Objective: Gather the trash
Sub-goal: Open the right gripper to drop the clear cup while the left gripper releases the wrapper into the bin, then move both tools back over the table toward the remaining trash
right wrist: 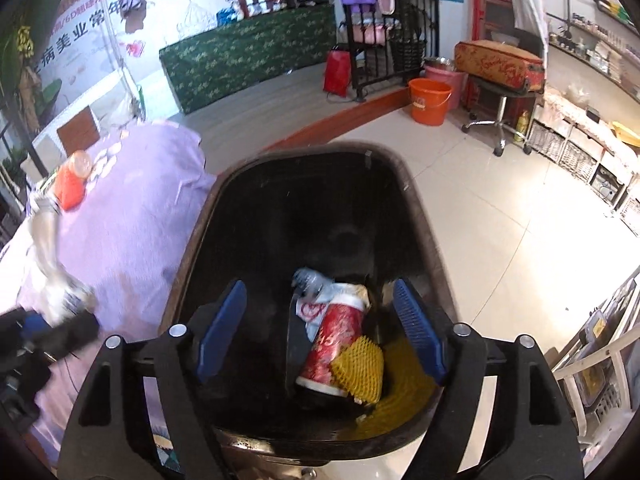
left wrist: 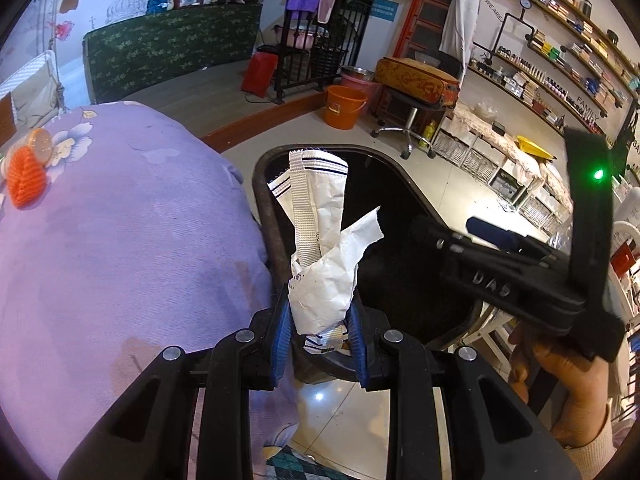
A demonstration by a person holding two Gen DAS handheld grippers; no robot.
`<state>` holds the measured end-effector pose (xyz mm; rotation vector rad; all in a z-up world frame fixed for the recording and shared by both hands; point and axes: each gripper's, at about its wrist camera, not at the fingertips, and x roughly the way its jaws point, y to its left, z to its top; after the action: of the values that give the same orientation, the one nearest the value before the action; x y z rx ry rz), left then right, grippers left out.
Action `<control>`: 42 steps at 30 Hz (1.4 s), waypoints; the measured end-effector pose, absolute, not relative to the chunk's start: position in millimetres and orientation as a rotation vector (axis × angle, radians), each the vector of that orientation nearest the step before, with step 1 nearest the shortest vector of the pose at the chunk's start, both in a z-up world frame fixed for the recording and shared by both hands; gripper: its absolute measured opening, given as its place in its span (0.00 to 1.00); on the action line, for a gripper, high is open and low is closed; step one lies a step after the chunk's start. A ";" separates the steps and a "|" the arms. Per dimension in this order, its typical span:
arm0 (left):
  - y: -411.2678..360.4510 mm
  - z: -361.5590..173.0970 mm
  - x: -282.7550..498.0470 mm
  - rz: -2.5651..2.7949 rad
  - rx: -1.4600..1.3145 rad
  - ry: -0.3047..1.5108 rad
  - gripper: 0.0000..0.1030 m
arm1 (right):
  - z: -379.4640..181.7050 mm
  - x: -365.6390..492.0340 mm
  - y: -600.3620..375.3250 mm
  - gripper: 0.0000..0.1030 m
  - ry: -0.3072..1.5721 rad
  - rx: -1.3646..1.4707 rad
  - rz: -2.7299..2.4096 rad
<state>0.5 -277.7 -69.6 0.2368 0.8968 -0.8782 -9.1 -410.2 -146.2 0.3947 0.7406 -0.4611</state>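
1. The left gripper point(left wrist: 319, 330) has its blue pads clamped on a crumpled white wrapper point(left wrist: 322, 256). It's creased paper-ish packaging with dark stripes near the top edge, a ribbed sealed strip down one side, and a bit of silvery foil poking out below the pads.
2. The wrapper stands upright between the jaws, right over the near rim of the dark trash bin point(left wrist: 269, 216), which sits just beside the table with the purple floral cloth point(left wrist: 120, 220).
3. The right gripper point(right wrist: 320, 328) hangs over the bin's mouth with jaws wide and nothing between them.
4. Inside the bin point(right wrist: 192, 248): a red-and-white paper cup point(right wrist: 334, 344) on its side, a yellow foam net point(right wrist: 358, 368) touching it, and something clear and crinkly behind. Probably a plastic bottle, but it's too dark to say.
5. Still on the cloth: an orange foam net point(left wrist: 27, 180) next to a small lidded jar point(left wrist: 38, 146) lying tipped over.
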 end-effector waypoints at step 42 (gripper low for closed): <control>-330.9 -87.8 -17.5 -1.028 0.348 0.885 0.82 | -122.6 -55.6 -463.2 0.81 0.641 0.491 -0.638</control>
<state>-17.5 -330.9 -87.8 0.3480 0.8846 -1.0276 -55.6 -463.2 -122.6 0.4915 0.6408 -0.6379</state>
